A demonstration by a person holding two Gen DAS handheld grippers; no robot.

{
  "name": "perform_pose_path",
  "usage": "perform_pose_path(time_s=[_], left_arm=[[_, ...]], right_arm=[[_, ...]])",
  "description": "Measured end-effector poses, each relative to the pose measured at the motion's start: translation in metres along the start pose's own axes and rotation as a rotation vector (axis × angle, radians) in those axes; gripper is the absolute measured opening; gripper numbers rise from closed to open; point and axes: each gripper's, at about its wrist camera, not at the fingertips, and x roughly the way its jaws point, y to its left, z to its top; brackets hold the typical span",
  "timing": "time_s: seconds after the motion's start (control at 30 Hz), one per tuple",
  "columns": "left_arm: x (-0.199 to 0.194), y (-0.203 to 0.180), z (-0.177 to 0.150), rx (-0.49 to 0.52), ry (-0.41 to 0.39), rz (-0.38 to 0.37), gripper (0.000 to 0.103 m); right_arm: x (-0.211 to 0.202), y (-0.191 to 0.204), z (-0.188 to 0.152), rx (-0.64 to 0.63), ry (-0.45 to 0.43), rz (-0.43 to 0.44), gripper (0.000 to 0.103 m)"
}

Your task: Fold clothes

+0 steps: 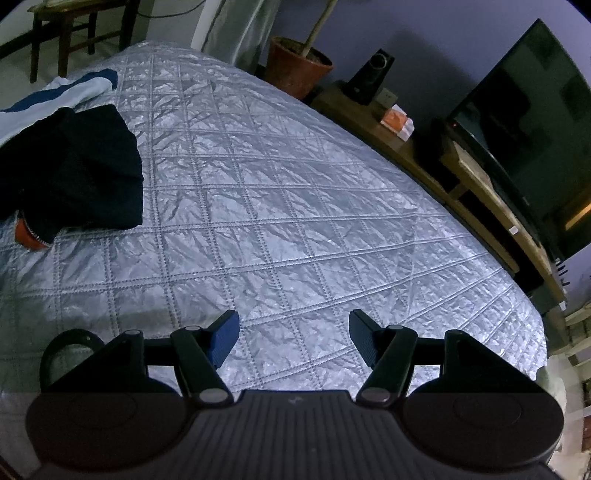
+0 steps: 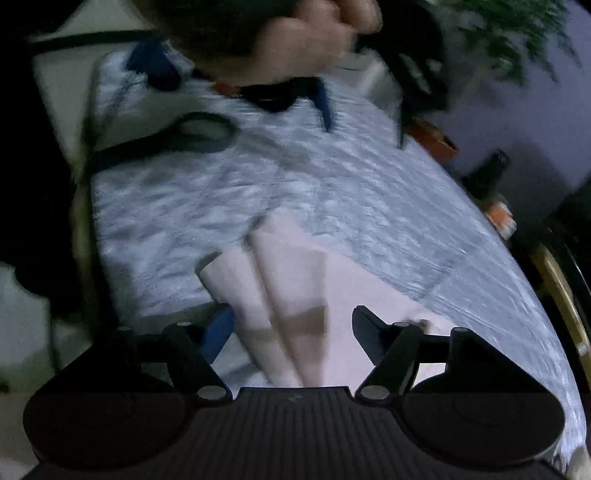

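A dark navy garment (image 1: 74,170) lies crumpled at the left of the quilted silver bedspread (image 1: 277,206), with a white and blue garment (image 1: 55,96) behind it. My left gripper (image 1: 293,339) is open and empty above the bedspread, well right of the dark garment. In the blurred right wrist view a pale pink garment (image 2: 288,280) lies bunched on the bedspread (image 2: 369,199), reaching between the fingers of my right gripper (image 2: 293,332). The right jaws stand wide apart. The left hand and its gripper (image 2: 295,44) show at the top of that view.
A low wooden TV bench (image 1: 480,184) with a television (image 1: 532,129), a speaker (image 1: 371,75) and an orange box (image 1: 397,122) runs along the bed's right side. A potted plant (image 1: 299,64) and a wooden stool (image 1: 74,26) stand beyond the bed.
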Motion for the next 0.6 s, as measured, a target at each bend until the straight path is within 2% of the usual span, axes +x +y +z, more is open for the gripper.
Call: perform_pose_path(time_s=[0.07, 0.27, 0.37, 0.47, 0.53, 0.57, 0.6], left_arm=[[0.0, 0.0, 0.001, -0.002, 0.0, -0.001, 0.062], [0.001, -0.002, -0.001, 0.008, 0.001, -0.002, 0.063], [0.003, -0.001, -0.001, 0.003, 0.004, 0.002, 0.063], [0.003, -0.001, 0.0, 0.002, 0.003, -0.001, 0.063], [0.002, -0.002, 0.0, 0.006, 0.002, -0.005, 0.063], [0.002, -0.003, -0.001, 0.009, 0.002, -0.005, 0.063], [0.003, -0.003, -0.001, 0.01, 0.004, -0.005, 0.063]], right_arm=[[-0.003, 0.001, -0.004, 0.001, -0.004, 0.024, 0.069], [-0.001, -0.002, 0.004, -0.02, -0.018, 0.048, 0.069], [0.009, -0.027, 0.009, 0.116, 0.032, 0.138, 0.073], [0.012, -0.035, 0.003, 0.134, 0.041, 0.148, 0.071], [0.012, -0.035, 0.003, 0.139, 0.034, 0.174, 0.054], [0.013, -0.034, 0.004, 0.145, 0.029, 0.19, 0.038], [0.013, -0.034, 0.005, 0.15, 0.026, 0.205, 0.033]])
